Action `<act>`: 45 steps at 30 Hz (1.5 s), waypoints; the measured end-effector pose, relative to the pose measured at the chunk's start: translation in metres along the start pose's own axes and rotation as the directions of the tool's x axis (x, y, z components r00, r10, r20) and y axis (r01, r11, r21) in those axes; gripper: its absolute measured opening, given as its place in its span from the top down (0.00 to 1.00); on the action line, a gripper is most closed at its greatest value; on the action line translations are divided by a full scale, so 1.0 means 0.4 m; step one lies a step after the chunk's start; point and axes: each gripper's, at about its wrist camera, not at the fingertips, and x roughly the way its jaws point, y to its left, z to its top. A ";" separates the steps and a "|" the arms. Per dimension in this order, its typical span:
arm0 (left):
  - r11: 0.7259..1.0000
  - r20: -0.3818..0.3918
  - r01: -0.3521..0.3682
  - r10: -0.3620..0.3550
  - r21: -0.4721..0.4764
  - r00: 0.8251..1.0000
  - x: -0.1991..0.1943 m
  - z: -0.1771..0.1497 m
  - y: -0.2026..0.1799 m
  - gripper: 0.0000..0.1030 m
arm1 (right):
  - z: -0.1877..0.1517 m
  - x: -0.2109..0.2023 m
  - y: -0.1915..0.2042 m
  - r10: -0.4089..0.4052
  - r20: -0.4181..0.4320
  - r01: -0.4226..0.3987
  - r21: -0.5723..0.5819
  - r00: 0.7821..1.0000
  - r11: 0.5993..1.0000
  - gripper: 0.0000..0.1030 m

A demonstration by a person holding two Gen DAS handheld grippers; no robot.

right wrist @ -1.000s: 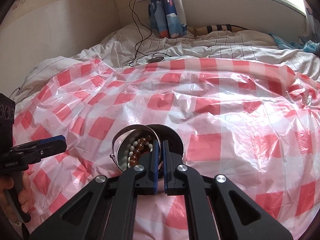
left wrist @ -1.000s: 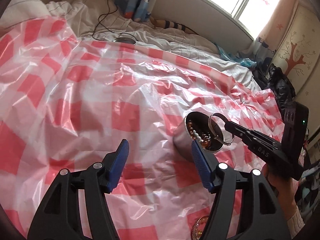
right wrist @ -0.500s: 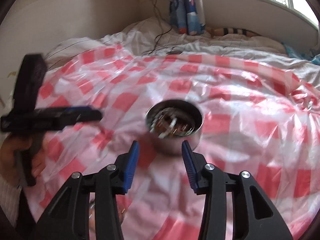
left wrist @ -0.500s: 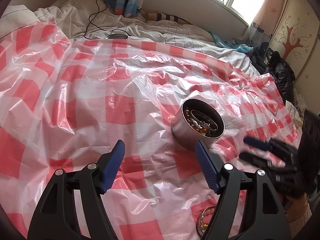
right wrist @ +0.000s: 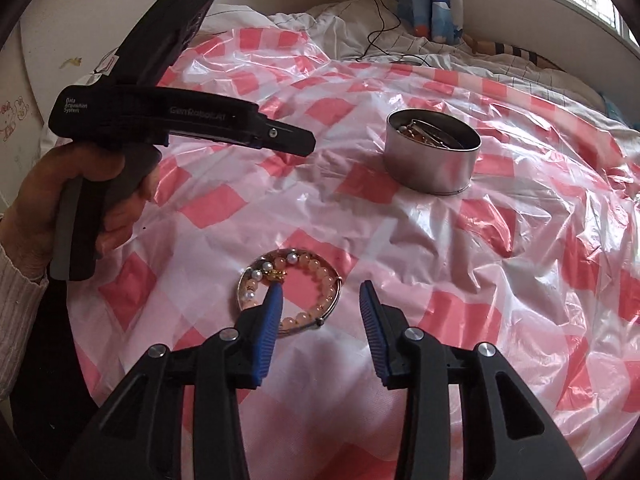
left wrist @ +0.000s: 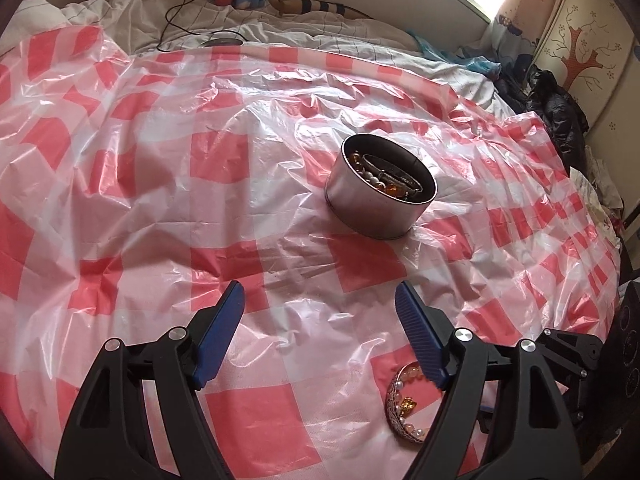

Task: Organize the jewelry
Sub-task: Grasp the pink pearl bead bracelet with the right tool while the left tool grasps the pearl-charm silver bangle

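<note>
The bracelets (right wrist: 290,294) lie flat on the bed sheet (right wrist: 460,260), just ahead of the right tool (right wrist: 320,300), its jaws parted and empty after opening. Left tool (left wrist: 320,304): released, empty, farther off. Tin (right wrist: 434,160) stands well beyond.

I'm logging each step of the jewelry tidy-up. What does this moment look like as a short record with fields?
surface: red-and-white checked plastic sheet over a bed
tin: round metal tin, open, bracelets inside
loose jewelry: pink bead bracelet inside a metal bangle, on the sheet
right tongs: open, empty, jaws just over the bracelets
left tongs: open, empty
</note>
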 end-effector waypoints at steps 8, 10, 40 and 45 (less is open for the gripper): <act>1.000 0.011 -0.014 0.014 -0.004 1.000 -0.005 0.010 0.001 0.27 | -0.002 0.061 -0.062 0.162 -0.067 -0.146 0.197 0.984 0.969 0.70; 1.000 0.008 -0.016 0.016 0.000 1.000 -0.003 0.010 -0.003 0.27 | 0.000 0.057 -0.064 0.190 -0.052 -0.176 0.206 0.980 0.963 0.74; 1.000 -0.004 -0.016 0.016 0.008 1.000 0.005 0.010 -0.009 0.24 | 0.020 0.062 -0.010 0.418 -0.016 -0.412 0.139 0.908 0.901 0.76; 1.000 -0.004 -0.018 0.018 0.008 1.000 0.005 0.009 -0.009 0.24 | 0.015 0.088 0.007 0.426 -0.075 -0.412 0.148 0.902 0.899 0.72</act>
